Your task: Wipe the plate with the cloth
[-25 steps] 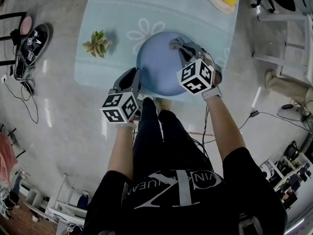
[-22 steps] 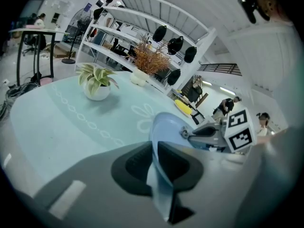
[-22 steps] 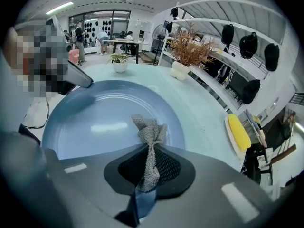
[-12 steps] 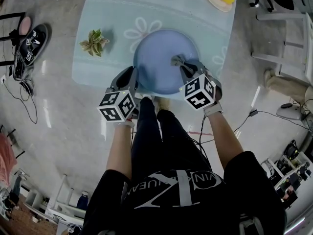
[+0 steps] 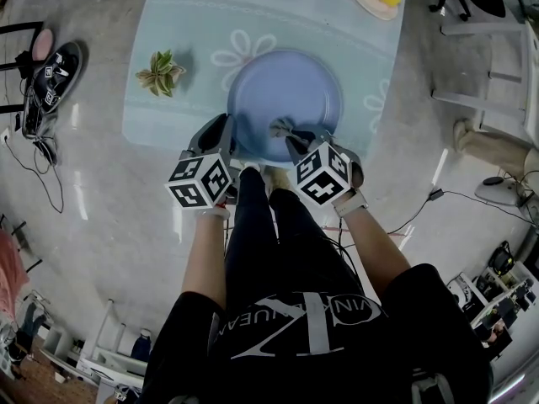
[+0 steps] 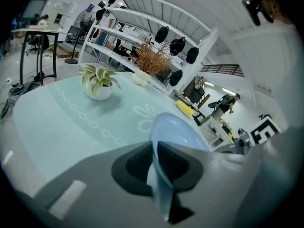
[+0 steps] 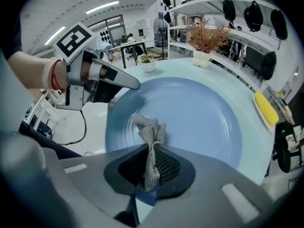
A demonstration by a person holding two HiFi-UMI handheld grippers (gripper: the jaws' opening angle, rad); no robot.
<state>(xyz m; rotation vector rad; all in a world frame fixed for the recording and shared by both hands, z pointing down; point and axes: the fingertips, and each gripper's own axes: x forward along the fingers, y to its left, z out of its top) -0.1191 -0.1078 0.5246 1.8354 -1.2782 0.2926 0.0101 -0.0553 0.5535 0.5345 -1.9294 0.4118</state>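
left gripper (image 5: 224, 135) is clenched on the rim of the blue plate (image 5: 286, 87) at about 8 o'clock; the plate sits at the near edge of the table (image 5: 185, 32). right gripper (image 5: 293, 140) pinches the grey cloth (image 5: 280, 127), which touches the plate near 6 o'clock. wiping seems under way; next the cloth should sweep toward 12 o'clock, pressed lightly.

- what's different from a second ago?
- the right gripper (image 5: 288, 140) has pulled back toward the person and a little to the left.
- and the cloth (image 5: 280, 127)?
- it came along in the jaws. it was up on the far right part of the plate (image 5: 261, 78); now it sits close to the near rim, nearer the middle.
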